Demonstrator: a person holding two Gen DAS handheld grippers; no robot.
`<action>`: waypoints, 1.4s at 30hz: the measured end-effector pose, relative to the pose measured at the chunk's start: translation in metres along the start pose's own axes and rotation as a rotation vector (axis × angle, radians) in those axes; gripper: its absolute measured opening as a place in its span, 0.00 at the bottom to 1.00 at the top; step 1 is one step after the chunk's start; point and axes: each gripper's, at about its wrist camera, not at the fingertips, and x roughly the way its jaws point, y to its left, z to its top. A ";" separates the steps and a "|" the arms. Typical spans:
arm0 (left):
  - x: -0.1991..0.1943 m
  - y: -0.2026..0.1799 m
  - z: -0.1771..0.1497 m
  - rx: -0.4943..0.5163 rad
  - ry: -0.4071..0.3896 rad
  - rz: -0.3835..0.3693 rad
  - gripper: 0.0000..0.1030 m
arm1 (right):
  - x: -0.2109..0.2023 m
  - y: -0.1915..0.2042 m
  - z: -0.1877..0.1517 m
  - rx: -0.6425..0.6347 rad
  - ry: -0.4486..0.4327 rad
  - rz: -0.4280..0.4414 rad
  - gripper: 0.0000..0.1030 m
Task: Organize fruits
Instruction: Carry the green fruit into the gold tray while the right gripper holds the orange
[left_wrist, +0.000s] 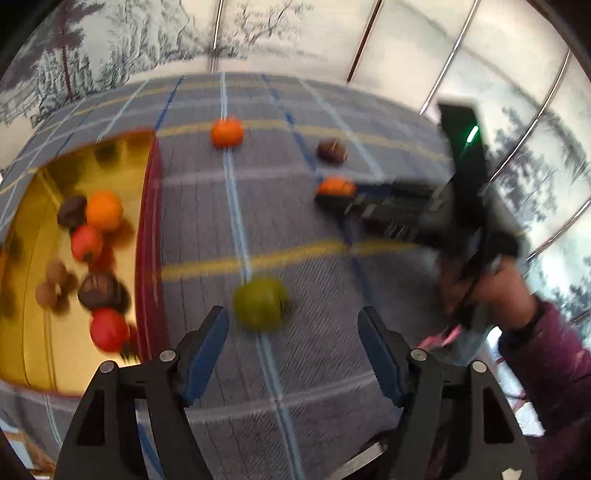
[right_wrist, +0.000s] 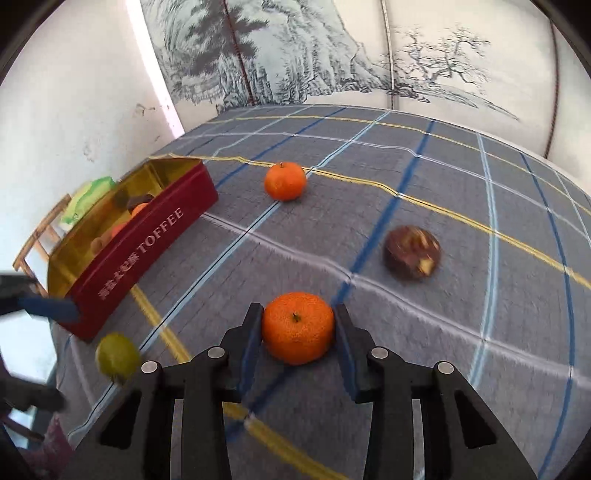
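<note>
fruits partly sorted: several lie in the red toffee tin (right_wrist: 147, 236), four on the plaid cloth (right_wrist: 461, 206). right gripper (right_wrist: 297, 328) clamped on the near mandarin (right_wrist: 297, 326), likely for carrying to the tin. left gripper (left_wrist: 293, 332) jaws apart, empty, just short of the green fruit (left_wrist: 260, 302), likely next.

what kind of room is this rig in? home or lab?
Likely a home room, not a lab: a plaid cloth covers the table, an ink-landscape folding screen stands behind it, and fruit goes into a red TOFFEE gift tin. Hedged; little else shows.
</note>
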 end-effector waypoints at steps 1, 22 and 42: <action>0.005 0.003 -0.006 -0.019 0.008 0.014 0.60 | 0.000 -0.001 -0.001 0.006 0.003 0.001 0.38; 0.000 -0.003 0.027 -0.014 -0.116 0.088 0.58 | 0.002 -0.003 -0.001 0.028 0.009 0.005 0.39; 0.042 0.012 0.031 -0.084 -0.001 0.067 0.34 | 0.000 -0.011 -0.002 0.063 0.009 0.033 0.40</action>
